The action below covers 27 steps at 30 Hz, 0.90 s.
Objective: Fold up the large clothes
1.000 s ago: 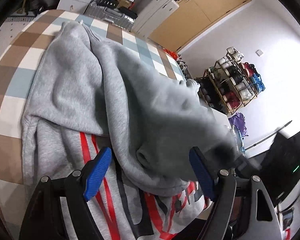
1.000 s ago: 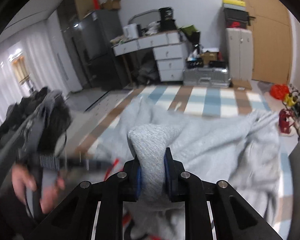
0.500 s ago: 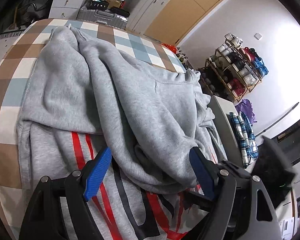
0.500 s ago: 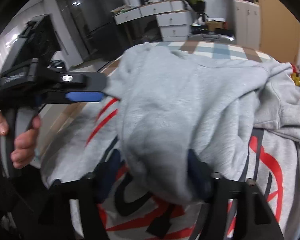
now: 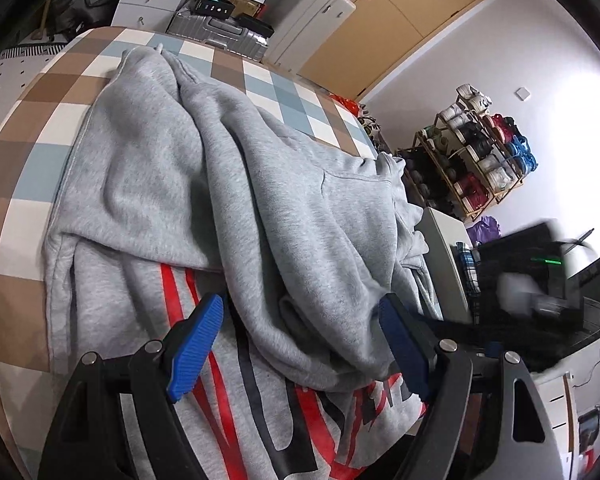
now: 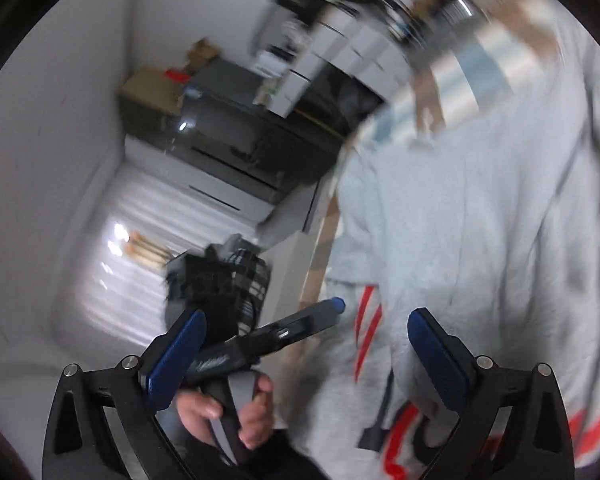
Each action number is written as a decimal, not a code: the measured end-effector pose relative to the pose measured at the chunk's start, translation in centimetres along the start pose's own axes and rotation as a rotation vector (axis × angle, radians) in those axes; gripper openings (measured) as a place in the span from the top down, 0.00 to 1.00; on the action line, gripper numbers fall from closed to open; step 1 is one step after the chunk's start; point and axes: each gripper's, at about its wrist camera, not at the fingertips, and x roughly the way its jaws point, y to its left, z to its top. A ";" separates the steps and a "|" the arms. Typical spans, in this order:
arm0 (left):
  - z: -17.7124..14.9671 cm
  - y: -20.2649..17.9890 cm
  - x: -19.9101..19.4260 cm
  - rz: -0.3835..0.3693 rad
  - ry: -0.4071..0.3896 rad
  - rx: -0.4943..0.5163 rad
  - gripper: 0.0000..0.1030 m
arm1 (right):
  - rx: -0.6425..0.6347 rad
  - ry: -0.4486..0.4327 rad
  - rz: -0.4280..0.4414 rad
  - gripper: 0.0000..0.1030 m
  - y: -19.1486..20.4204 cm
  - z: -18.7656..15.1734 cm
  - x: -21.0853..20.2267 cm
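Lying on the checked bed cover, my grey fleece sweatshirt shows red and black print, unreadable. My left tongs gape above its folded sleeve; my right tongs, just opened, hold nothing.

Left wrist view: looked forward and down between the left gripper and its blue pads, close above the grey sweatshirt.
Beyond it: the checked bed cover ran away toward a wooden door and a shoe rack.
Right wrist view: sat low at the bed's edge, rolled sideways and blurred, looking between the right gripper and its spread pads.
Facing: across the sweatshirt toward a dark cabinet and white curtains.
Shared ground: both took in the sweatshirt with its red stripes and the checked cover.
Cross-sighting: the right view caught the left gripper and the hand holding it.
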 end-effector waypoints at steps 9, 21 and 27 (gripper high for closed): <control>0.2 -0.7 -0.1 0.057 0.000 0.038 0.26 | 0.129 0.027 -0.054 0.09 -2.7 0.9 0.6; 7.8 -1.4 -0.7 0.468 -0.165 0.122 0.26 | -0.238 -0.022 -1.039 0.00 -4.7 10.6 -6.2; 12.5 4.6 0.9 0.295 0.022 0.000 0.26 | -0.071 0.019 -0.863 0.01 -9.9 14.0 -6.7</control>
